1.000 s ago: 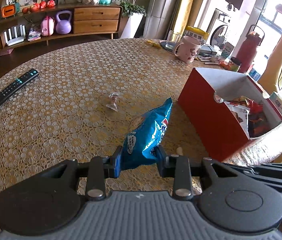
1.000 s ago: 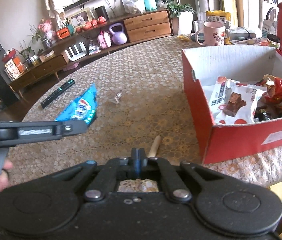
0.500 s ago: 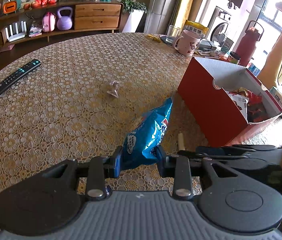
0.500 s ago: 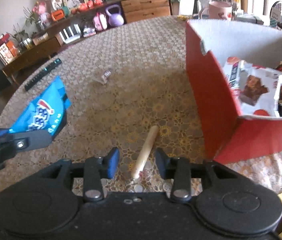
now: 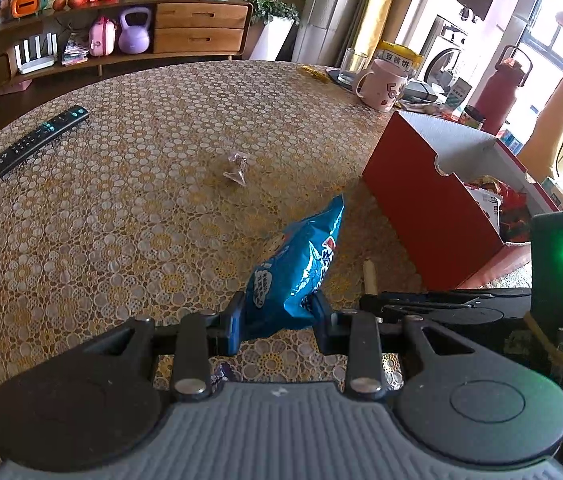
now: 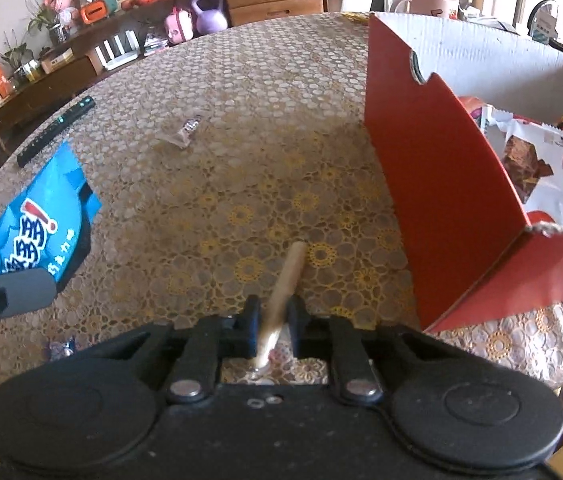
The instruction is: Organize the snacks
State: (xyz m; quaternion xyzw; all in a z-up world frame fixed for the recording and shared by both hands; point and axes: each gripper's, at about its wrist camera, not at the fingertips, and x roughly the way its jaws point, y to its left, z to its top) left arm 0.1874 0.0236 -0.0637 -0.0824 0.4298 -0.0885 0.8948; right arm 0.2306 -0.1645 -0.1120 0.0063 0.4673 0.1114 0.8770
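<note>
The left gripper [image 5: 277, 314] has its fingers clenched on the lower end of a crinkly blue foil snack bag [image 5: 295, 268], which sticks up and forward above the round bench [image 5: 121, 216] with its lace-patterned golden cloth; gripping it by one end probably keeps the bag clear of the cloth so it can be carried over a box wall. The right gripper [image 6: 274, 322], low over the cloth just beside the left one, has just been closing its fingers around the near end of a slim tan stick-shaped snack [image 6: 287, 276]; the pads now pinch that end while the far end points out across the bench toward the open red cardboard box [image 6: 437, 184]. Taking the stick at its end looks like the easy way to lift so thin a thing off a flat surface. The box stands close by on the right, its white inner walls showing, and already holds a white packet printed with brown squares [image 6: 533, 168] along with red wrappers further in, so it seems to be the place where the snacks are gathered. Two small wrapped sweets are still out on the cloth: a clear-wrapped one [image 5: 236, 168] near the middle and a bluish one [image 6: 60, 348] close to the right gripper. A black remote control [image 5: 39, 140] lies well apart at the far left edge.
</note>
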